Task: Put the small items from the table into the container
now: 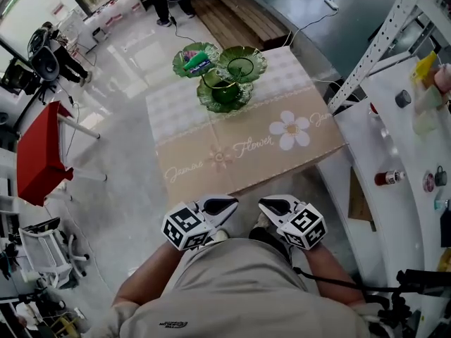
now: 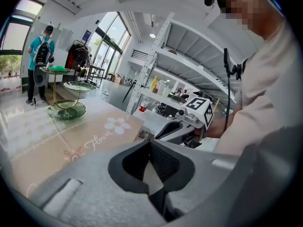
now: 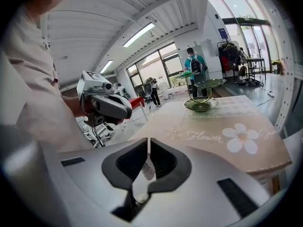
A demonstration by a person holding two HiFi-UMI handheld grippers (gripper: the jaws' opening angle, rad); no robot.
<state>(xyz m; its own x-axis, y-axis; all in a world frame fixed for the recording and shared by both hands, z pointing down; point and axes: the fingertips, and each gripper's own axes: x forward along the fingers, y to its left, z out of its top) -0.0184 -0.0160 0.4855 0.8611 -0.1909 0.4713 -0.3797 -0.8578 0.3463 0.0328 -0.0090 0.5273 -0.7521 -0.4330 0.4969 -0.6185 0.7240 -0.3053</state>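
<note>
A green glass tiered dish stand (image 1: 224,98) stands at the far end of the flower-print tablecloth (image 1: 239,146); it also shows small in the left gripper view (image 2: 66,111) and the right gripper view (image 3: 201,105). A green and blue packet (image 1: 197,63) lies in its upper left dish. I see no loose small items on the cloth. Both grippers hang close to my body, short of the table's near edge. My left gripper (image 1: 224,204) (image 2: 150,143) is shut and empty. My right gripper (image 1: 271,205) (image 3: 147,143) is shut too, with nothing between its jaws.
A white counter (image 1: 394,146) with bottles and small jars runs along the right. A perforated metal rack post (image 1: 373,48) leans beside the table's right corner. A red stool (image 1: 39,153) stands on the floor to the left. People stand far behind the table.
</note>
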